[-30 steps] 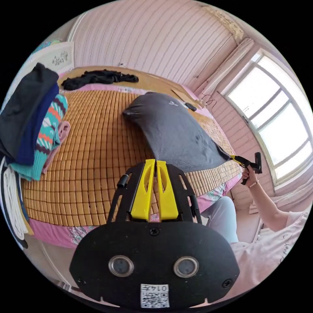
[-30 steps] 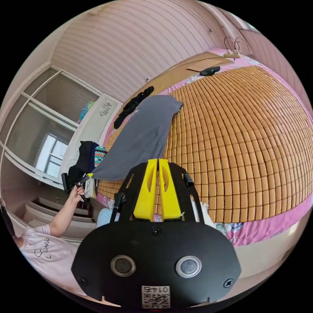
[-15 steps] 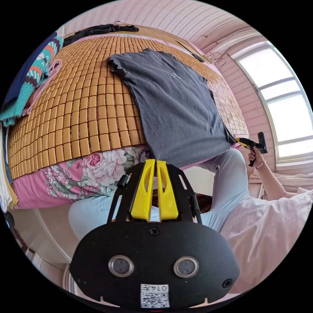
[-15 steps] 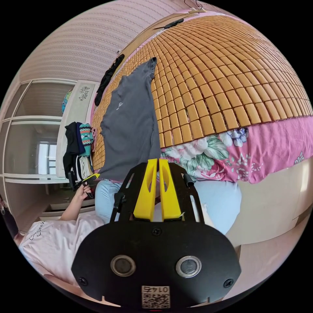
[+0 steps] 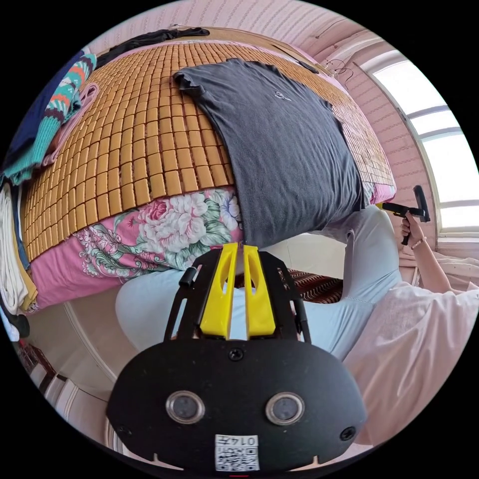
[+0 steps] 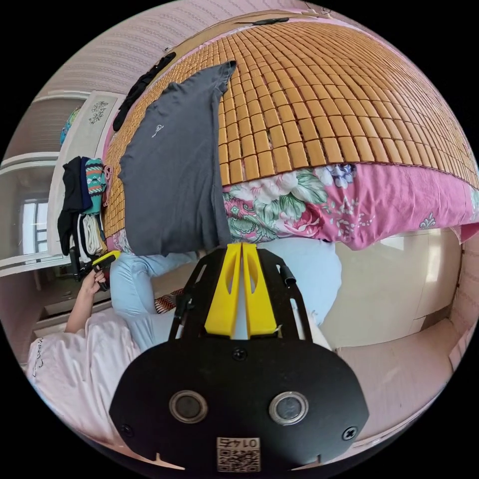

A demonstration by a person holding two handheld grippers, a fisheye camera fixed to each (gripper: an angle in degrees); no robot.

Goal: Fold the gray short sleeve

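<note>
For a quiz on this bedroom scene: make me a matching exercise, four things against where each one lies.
Things:
1. gray shirt
2. black garment
3. pile of clothes
4. floral pink sheet

Places:
A. at the mat's far edge
B. hanging down the bed's side, under the mat
C. stacked at the mat's end, beside the cabinet
D. spread on the mat, hem over the bed's edge

Pairs: 1-D, 2-A, 3-C, 4-B

A woven orange bamboo mat (image 5: 139,144) covers a bed over a pink floral sheet (image 6: 319,204), with a stack of folded clothes (image 5: 35,134) and a black garment (image 5: 149,37) at its edges.
</note>
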